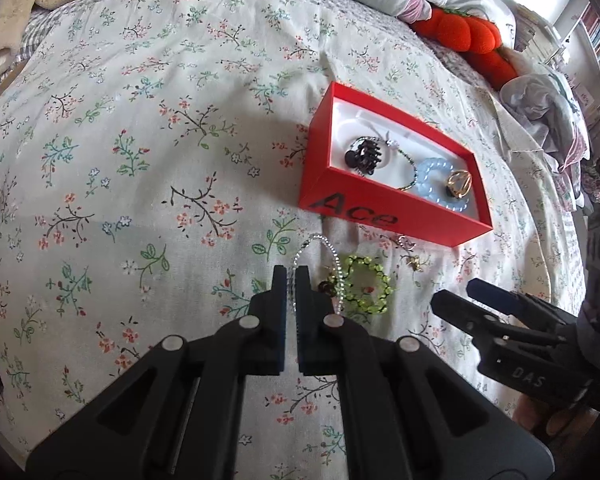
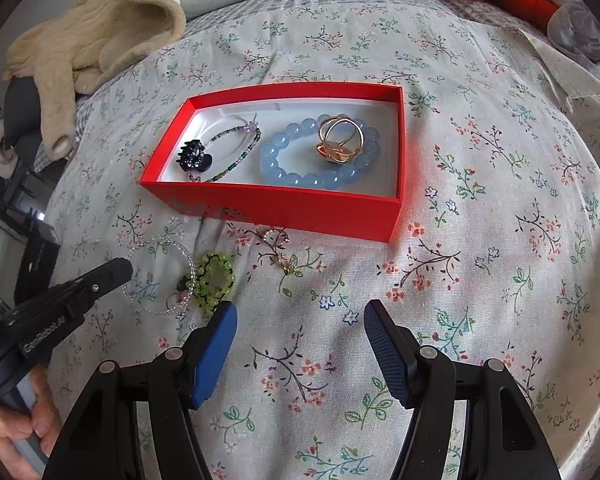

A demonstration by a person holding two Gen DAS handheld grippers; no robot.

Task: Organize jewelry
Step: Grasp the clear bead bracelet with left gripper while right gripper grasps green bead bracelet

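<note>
Fingers of the left gripper [image 1: 291,280] stand nearly closed around a strand of the clear beaded bracelet [image 1: 316,248], whose near part is hidden behind them; whether they actually pinch it is hard to tell. Just right of it lies the green beaded bracelet [image 1: 366,290], beside a small dark charm too blurred to identify. Ahead and right sits the red cardboard box [image 2: 276,204], holding a blue bead bracelet [image 2: 300,160], gold wire ring [image 2: 340,140] and black claw clip [image 2: 194,156]. Right gripper [image 2: 300,320] hangs released above the floral bedsheet [image 2: 480,240].
</note>
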